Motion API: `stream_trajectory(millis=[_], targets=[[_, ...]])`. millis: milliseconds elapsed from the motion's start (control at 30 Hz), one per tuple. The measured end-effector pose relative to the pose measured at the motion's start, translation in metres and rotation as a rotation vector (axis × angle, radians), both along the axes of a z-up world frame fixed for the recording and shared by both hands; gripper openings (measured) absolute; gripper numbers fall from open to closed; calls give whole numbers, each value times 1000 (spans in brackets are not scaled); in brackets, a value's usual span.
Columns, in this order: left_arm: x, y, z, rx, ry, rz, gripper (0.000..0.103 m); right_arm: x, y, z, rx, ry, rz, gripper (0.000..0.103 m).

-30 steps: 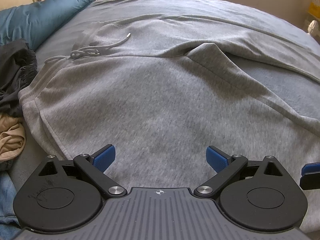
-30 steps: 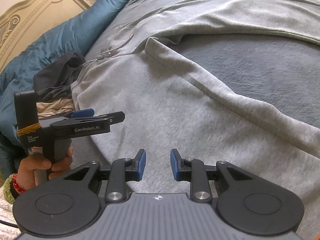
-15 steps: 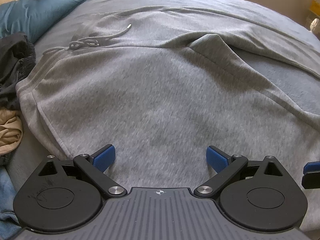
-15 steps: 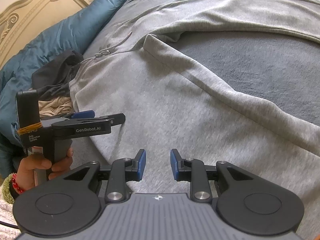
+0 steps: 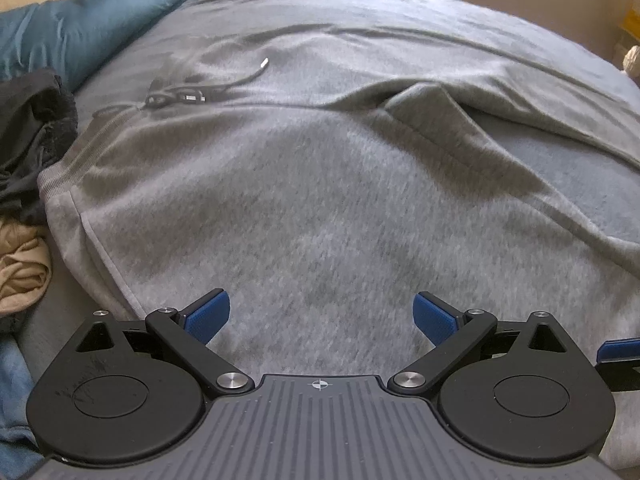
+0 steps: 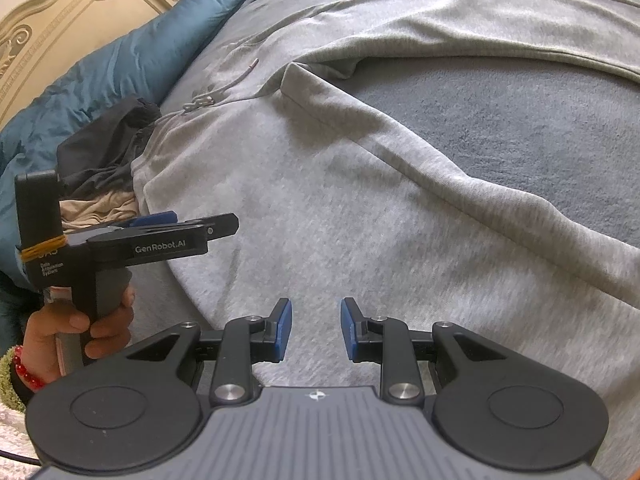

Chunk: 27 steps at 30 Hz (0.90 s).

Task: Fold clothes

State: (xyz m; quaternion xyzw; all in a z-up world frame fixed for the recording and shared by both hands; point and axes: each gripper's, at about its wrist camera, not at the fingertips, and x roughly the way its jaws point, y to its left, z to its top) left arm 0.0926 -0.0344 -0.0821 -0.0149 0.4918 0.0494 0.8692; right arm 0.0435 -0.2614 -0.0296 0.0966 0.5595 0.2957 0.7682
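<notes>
Fingers [image 5: 434, 317] of both grippers are held open and empty; soft grey fleece sweatpants [image 5: 304, 200] are spread unfolded at frame centre.

Left gripper [image 5: 321, 316] is held with jaws spread wide and empty by a hand [image 6: 74, 330], right gripper [image 6: 316, 330] held part-open, nothing gripped.

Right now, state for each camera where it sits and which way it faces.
Left wrist: on the left gripper, facing down and forward over the grey sweatpants; its own open fingers show.
Right wrist: on the right gripper, angled down likewise; its fingers, narrowly apart, and the left hand show.
Shared: sweatpants, drawstring, blue pillow, dark clothes.
</notes>
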Motion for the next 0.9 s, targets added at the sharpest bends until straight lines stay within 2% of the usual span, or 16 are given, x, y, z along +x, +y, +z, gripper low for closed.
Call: stream_trajectory(millis=[200,367,533,767,900], targets=[[1,-5,-5,16,24,8,102,2,-5,-10,-75,-7,-38,28],[2,-4,-6,10,37,23,103,18,-32,-16,-75,-11,-166,27],[3,-5,-6,13,41,25,103,29,-59,-8,-94,-40,-302,28],[3,-5,-7,9,44,26,103,26,-45,-9,-35,-24,-234,28],[3,-4,-7,6,45,27,103,27,-44,-16,-105,-14,-271,28]])
